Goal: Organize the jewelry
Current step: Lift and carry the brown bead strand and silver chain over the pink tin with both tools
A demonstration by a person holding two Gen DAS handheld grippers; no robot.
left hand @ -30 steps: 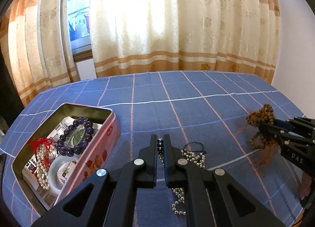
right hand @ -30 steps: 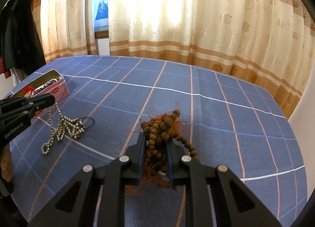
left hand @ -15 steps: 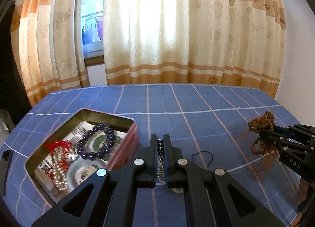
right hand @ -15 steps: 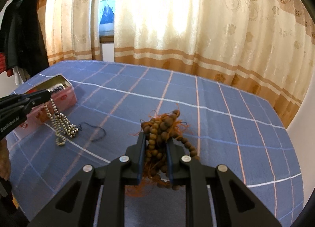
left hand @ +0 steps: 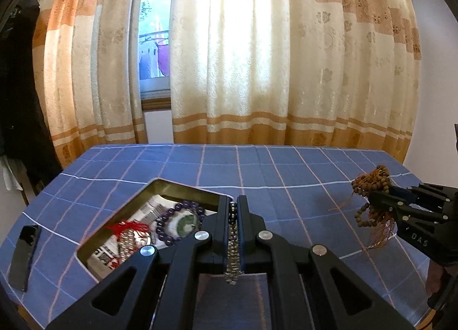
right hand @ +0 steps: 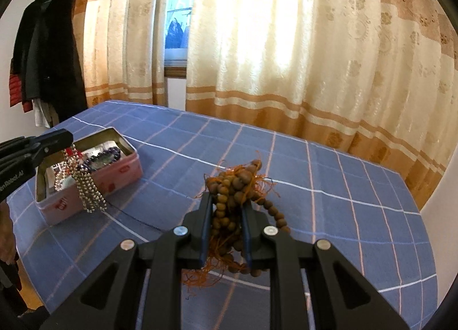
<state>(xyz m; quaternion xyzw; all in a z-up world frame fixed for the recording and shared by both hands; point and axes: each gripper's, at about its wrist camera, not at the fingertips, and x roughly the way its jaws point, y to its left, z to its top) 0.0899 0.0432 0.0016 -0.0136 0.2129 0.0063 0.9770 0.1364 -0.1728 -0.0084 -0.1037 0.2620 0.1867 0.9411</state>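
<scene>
right gripper [left hand: 372, 201], marked "das", clamps wooden beads [right hand: 229, 187].

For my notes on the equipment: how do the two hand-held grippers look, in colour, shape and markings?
Both are matte black plastic. The left hand-held gripper has two flat parallel fingers on angular arms with triangular cut-outs and round silver fasteners. The right hand-held gripper has the same build, with blue-tinted inner pads. Each body carries pale lettering, only partly readable. No cables or sleeves show.
</scene>
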